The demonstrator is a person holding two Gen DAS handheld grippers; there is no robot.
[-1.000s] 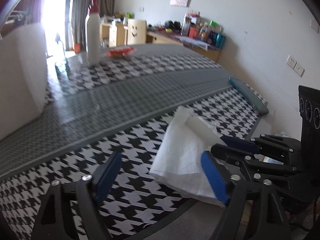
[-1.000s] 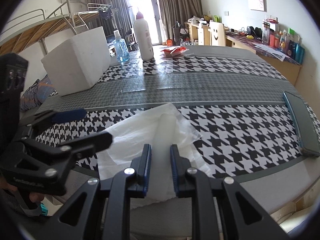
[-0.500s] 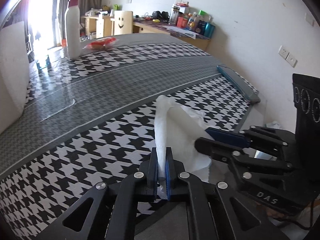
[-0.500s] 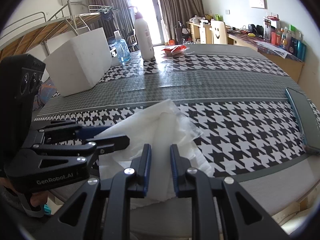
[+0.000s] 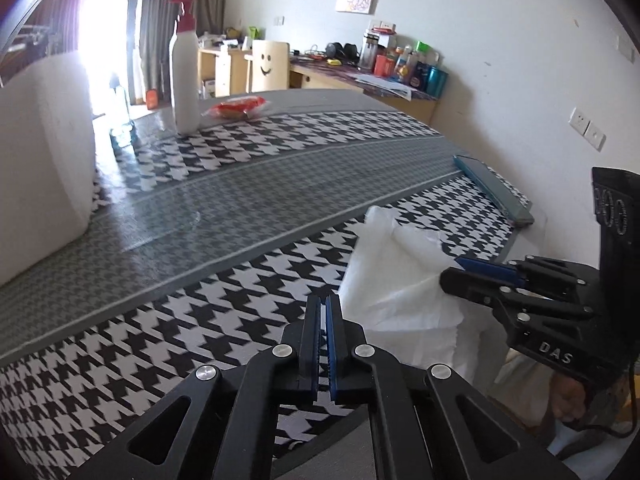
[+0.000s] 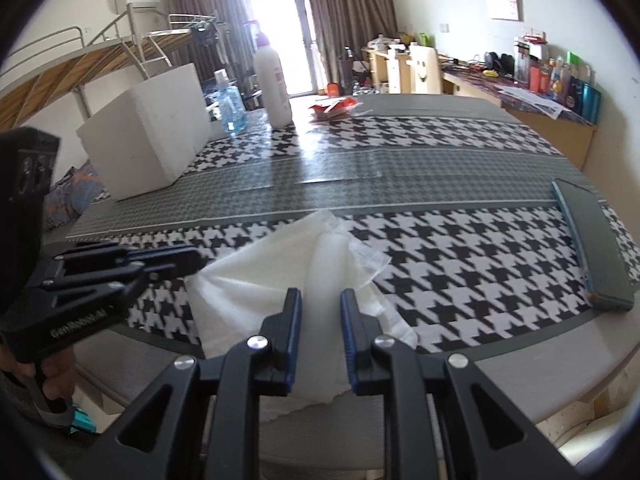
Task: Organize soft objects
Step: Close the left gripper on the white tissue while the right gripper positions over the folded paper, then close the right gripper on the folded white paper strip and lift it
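A white cloth (image 6: 256,276) lies crumpled near the front edge of the houndstooth table (image 6: 460,248). My right gripper (image 6: 320,300) is shut on a raised fold of it, which fills the gap between the blue pads. In the left wrist view the same gripper (image 5: 452,272) reaches in from the right onto the cloth (image 5: 400,272). My left gripper (image 5: 323,304) is shut, and no cloth shows between its pads. The cloth's left edge lies just beside its tips. From the right wrist, the left gripper (image 6: 192,258) sits at the cloth's left corner.
A white foam box (image 6: 148,132) stands at the back left. Behind it are a white pump bottle (image 5: 185,80), a clear bottle of blue liquid (image 6: 228,104) and a red packet (image 5: 236,106). A flat blue-grey case (image 6: 592,240) lies at the table's right edge.
The left gripper went from wide open to shut and pinched up a cloth fold half a second ago. Now the cloth lies to the right of its jaws. The right gripper kept its grip.
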